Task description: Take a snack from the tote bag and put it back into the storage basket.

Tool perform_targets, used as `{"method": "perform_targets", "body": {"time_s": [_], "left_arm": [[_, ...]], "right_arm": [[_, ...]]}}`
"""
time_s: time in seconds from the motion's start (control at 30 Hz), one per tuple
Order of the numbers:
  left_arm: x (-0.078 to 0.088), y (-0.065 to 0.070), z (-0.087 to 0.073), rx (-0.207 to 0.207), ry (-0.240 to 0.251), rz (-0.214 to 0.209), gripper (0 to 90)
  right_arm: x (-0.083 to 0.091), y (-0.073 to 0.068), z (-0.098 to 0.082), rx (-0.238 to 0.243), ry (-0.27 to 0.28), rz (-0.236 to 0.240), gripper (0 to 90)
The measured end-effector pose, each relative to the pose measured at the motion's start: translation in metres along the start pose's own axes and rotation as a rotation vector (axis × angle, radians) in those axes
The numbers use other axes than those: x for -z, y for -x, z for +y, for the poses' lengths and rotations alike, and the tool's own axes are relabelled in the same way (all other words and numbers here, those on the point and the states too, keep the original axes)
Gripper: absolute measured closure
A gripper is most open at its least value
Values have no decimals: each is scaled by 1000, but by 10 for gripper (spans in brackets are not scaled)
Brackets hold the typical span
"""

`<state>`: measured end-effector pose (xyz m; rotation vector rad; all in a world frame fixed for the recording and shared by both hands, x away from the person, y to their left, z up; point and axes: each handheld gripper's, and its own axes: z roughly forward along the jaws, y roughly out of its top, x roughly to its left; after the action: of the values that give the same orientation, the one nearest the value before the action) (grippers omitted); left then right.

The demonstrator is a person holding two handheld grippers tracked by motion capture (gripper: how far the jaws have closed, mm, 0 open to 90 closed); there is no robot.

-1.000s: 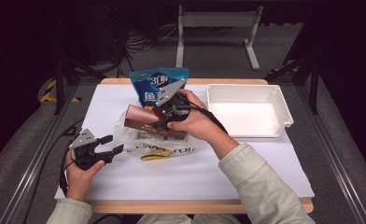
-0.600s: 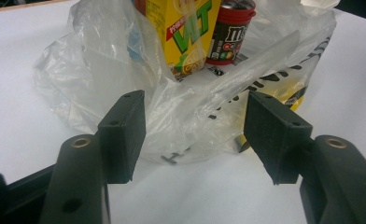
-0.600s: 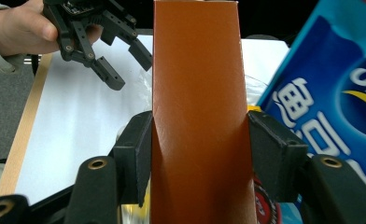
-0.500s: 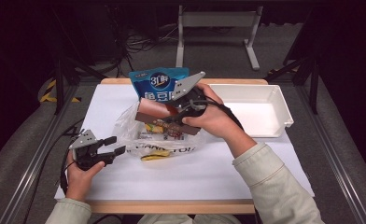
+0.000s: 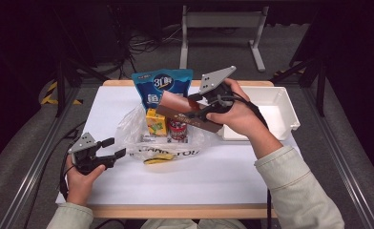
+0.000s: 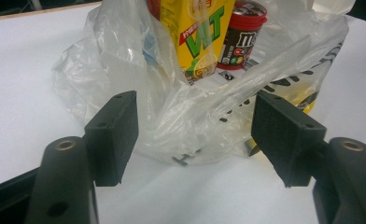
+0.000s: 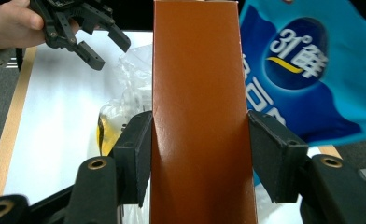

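So the right gripper [image 5: 191, 108] is clamped on a long flat brown cardboard box [image 7: 202, 116], both pads pressed against its sides. The box is up in the air, just above the crumpled clear plastic shopping bag [image 5: 142, 138] and a little to the white-tray side of it. Looks to me like it's being unpacked from the bag and is headed for the shallow white plastic tray [image 5: 290, 119], which sits beside the bag and has nothing in it that I can see.

The left gripper [image 5: 108, 149] is on the other side of the bag, down near its edge. Its jaws have just been opening and stand apart, with the bag's rumpled plastic in front of them but nothing pinched [image 6: 195, 116].

My read on progress: early days. One item is out and not set down yet. Still standing in the bag are a yellow drink carton [image 6: 195, 32] and a small red-lidded candy tub [image 6: 244, 32] right next to it, plus something yellow under the plastic. A blue snack pouch [image 5: 159, 88] stands just behind the bag.
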<state>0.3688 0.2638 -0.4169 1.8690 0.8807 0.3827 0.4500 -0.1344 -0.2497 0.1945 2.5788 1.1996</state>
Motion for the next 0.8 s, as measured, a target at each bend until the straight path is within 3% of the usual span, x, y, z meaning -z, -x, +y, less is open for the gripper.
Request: {"method": "perform_targets", "body": {"time_s": [0.8], "left_arm": [[8, -7, -4, 57, 20, -11, 164]], "right_arm": [[57, 34, -36, -55, 7, -114, 439]]}}
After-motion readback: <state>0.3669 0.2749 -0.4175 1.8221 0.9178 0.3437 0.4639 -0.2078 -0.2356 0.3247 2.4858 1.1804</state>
